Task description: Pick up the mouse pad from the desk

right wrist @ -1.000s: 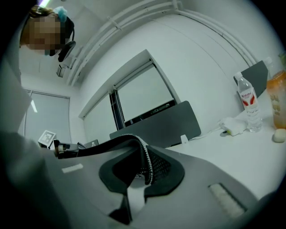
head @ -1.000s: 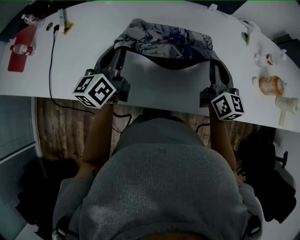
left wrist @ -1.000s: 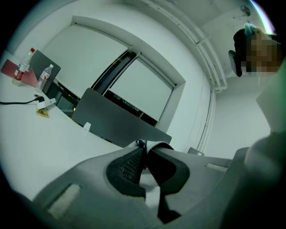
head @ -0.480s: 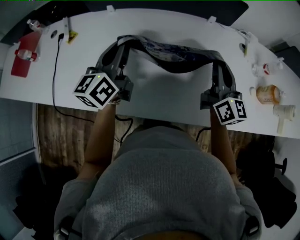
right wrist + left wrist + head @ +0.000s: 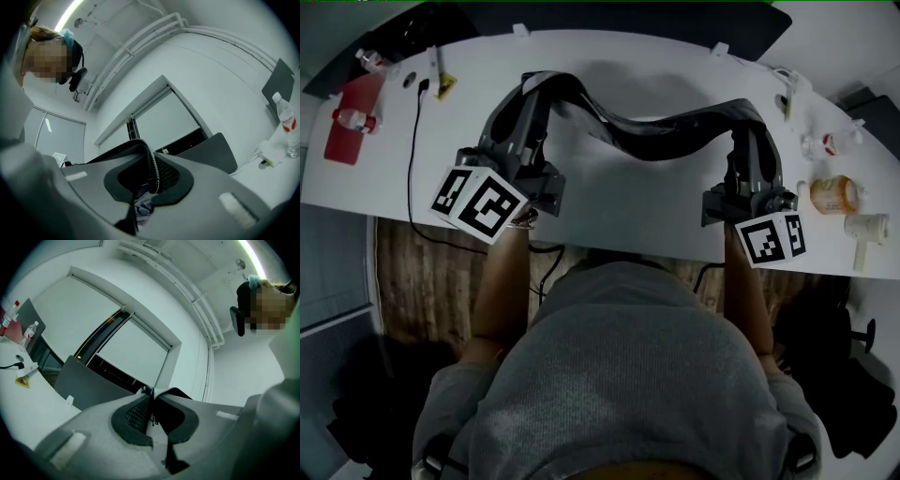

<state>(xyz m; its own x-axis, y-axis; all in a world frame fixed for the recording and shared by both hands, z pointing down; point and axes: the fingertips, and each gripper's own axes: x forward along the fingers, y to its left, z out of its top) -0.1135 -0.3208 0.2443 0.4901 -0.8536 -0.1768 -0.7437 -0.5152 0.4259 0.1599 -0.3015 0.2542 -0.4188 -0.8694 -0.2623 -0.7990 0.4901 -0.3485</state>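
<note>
Left gripper (image 5: 532,87), right gripper (image 5: 748,114) clamp mouse pad (image 5: 649,141) ends above desk (image 5: 628,202)

The white desk (image 5: 619,202) carries a black cable (image 5: 413,150), an orange bottle (image 5: 832,195) and, seemingly, a red packet (image 5: 358,97).

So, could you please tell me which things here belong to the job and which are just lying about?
In the job: mouse pad, left tongs and right tongs shut on its ends, desk below.
Lying about: orange pill bottle, black cable, water bottle.
</note>
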